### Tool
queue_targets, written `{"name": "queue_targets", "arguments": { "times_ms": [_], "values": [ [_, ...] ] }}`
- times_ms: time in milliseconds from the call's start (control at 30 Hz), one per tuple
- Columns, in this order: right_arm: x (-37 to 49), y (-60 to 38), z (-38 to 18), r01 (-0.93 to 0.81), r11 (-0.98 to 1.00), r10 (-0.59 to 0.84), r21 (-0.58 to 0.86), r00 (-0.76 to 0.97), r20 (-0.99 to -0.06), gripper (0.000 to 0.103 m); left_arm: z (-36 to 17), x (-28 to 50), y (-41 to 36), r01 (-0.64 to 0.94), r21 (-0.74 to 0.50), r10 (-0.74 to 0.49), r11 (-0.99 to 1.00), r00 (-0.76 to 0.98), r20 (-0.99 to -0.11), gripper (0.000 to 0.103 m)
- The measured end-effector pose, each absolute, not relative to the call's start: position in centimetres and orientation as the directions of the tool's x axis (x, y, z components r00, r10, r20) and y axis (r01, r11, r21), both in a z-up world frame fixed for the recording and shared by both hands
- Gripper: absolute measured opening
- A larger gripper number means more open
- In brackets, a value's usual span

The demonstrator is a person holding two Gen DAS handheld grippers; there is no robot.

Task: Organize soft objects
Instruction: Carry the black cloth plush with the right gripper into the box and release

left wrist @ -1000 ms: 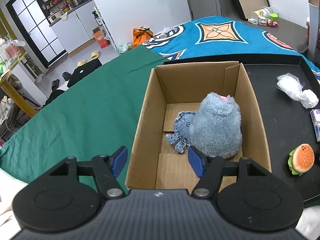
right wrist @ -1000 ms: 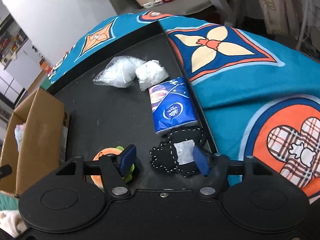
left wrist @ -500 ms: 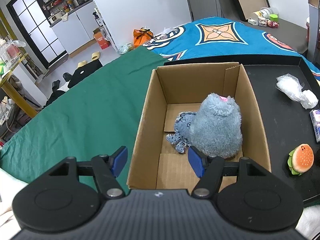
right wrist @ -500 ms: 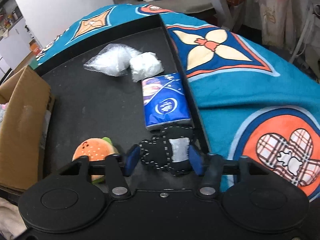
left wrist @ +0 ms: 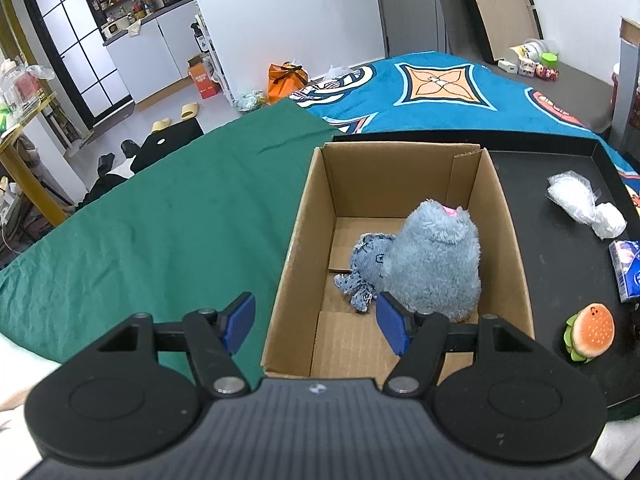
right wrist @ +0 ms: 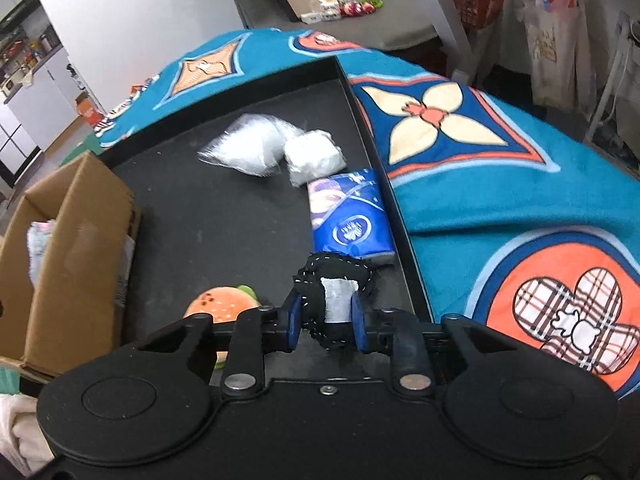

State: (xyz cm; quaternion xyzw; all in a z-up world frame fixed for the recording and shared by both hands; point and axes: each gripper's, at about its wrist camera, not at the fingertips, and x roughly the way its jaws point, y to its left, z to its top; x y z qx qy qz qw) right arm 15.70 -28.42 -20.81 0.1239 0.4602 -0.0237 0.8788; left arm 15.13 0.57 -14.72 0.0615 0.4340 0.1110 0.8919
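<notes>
In the right wrist view my right gripper [right wrist: 326,318] has its jaws closing on a black stitched soft toy [right wrist: 340,272] with a white patch; both blue pads press its sides. The toy sits near the right rim of the black tray [right wrist: 200,208]. A plush burger [right wrist: 224,306] lies just left of it. In the left wrist view my left gripper [left wrist: 316,324] is open and holds nothing, hovering over the near left corner of the cardboard box [left wrist: 400,148]. Inside the box are a fluffy grey plush [left wrist: 436,264] and a small denim toy [left wrist: 366,268].
A blue tissue pack [right wrist: 350,216] lies beyond the black toy along the tray's rim. Two clear plastic bags [right wrist: 256,146] of white stuffing sit farther back. A green cloth [left wrist: 160,232] covers the table left of the box; a patterned blue blanket [right wrist: 500,184] lies right of the tray.
The right gripper's jaws have come together from wide apart onto the black toy, squeezing it narrower. The left gripper has stayed where it was.
</notes>
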Motion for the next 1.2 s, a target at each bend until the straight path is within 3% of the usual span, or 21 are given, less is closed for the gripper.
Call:
{"name": "queue_targets", "arguments": {
  "times_ms": [933, 1200],
  "values": [
    [16.1, -21.1, -13.0, 0.007, 0.987, 0.114, 0.163, 0.686, -0.718, 0.025, -14.4, 14.2, 4.3, -0.180, 0.028, 0.137, 0.983, 0.629, -0.765, 0.065],
    [16.6, -17.6, -11.1, -0.074, 0.990, 0.135, 0.118, 0.718, -0.683, 0.026, -14.6, 14.2, 5.9, -0.196, -0.052, 0.085, 0.979, 0.630, -0.772, 0.058]
  ]
}}
